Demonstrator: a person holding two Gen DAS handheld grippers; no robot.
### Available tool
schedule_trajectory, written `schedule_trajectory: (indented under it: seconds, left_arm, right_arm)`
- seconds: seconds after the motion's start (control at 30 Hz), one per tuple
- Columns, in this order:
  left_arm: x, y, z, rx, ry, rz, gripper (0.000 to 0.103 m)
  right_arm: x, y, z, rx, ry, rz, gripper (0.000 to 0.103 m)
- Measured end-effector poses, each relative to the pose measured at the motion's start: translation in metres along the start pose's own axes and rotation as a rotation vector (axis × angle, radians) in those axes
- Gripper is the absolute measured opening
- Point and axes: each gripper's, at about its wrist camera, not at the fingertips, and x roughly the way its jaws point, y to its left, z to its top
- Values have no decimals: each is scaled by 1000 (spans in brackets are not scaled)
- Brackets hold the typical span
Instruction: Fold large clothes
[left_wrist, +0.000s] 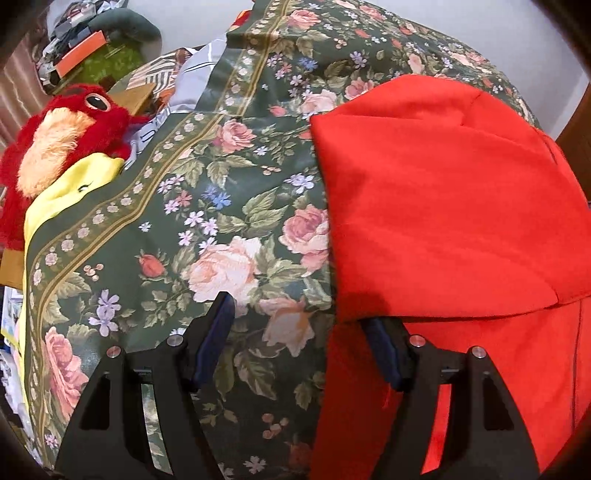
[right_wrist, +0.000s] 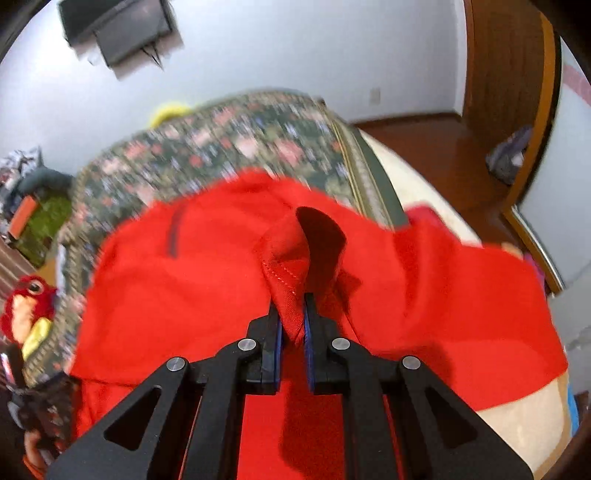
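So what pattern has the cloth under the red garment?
Dark green bedspread with pink roses and a flowered border band; clearest in the left wrist view.

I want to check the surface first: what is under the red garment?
The red garment lies on a flowered cloth. What the garment covers is hidden. The right gripper pinches its hem.

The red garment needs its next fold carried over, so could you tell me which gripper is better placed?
Right: the right gripper already pinches the red garment's hem, while the left gripper is open, holding nothing.
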Motion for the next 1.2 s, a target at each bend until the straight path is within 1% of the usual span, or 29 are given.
schedule_trajectory:
  seconds: [0.07,0.17,0.2,0.23,0.27,0.3,0.33,0.37,0.43,0.5,0.57,0.67,0.73,0.83,0.9,0.97,1.03,1.1,1.2]
  left_arm:
    - [1,3,-1,-3,5,6,71]
    - [1,4,-3,1,11,12,71]
    - [0,4,-3,4,13,14,71]
    - [0,4,-4,10,16,18,71]
    - [-1,3,-4,19,20,25,71]
    - [-2,3,-6,28,23,33,71]
    - [-3,2,-7,34,26,38,71]
    - [-4,1,-8,41,30,44,71]
    - [-9,0,-11,54,36,55,71]
    - [-18,-1,-14,62,34,66,71]
    - [-30,-1,-16,66,26,57,71]
    - [-54,-4,-17,71,-1,30,71]
    - [-78,-9,-16,83,-35,20,71]
    - [-108,-20,-14,102,-85,4,71]
    - [-131,-29,-13,114,-123,-19,71]
    - [-152,-42,-12,128,-160,-45,71]
    - [-173,-57,-13,149,-197,-80,71]
    - [-192,-74,-16,175,-231,-110,71]
    - [-211,-99,-21,215,-268,-147,71]
  right_arm:
    - [7,-9,-7,21,33,-9,11]
    - [14,-19,-13,27,69,-34,18]
    - [15,-20,-15,23,76,-49,25]
    - [13,-23,-17,16,84,-67,34]
    - [12,-25,-18,7,88,-81,38]
    - [10,-27,-19,-7,91,-96,46]
    - [7,-27,-20,-28,91,-109,50]
    - [6,-26,-22,-44,93,-115,52]
    - [2,-26,-24,-81,109,-125,61]
    - [-7,-25,-26,-120,123,-120,64]
    - [-15,-25,-27,-149,120,-124,65]
    - [-36,-22,-28,-191,102,-119,65]
    - [-52,-20,-25,-205,71,-99,65]
    - [-77,-20,-21,-198,26,-59,65]
    - [-97,-23,-18,-184,-11,-37,65]
    - [-111,-29,-15,-169,-40,-22,68]
    - [-126,-38,-12,-146,-78,-9,76]
    - [-139,-48,-12,-125,-112,-4,79]
    - [-151,-69,-12,-95,-139,-9,80]
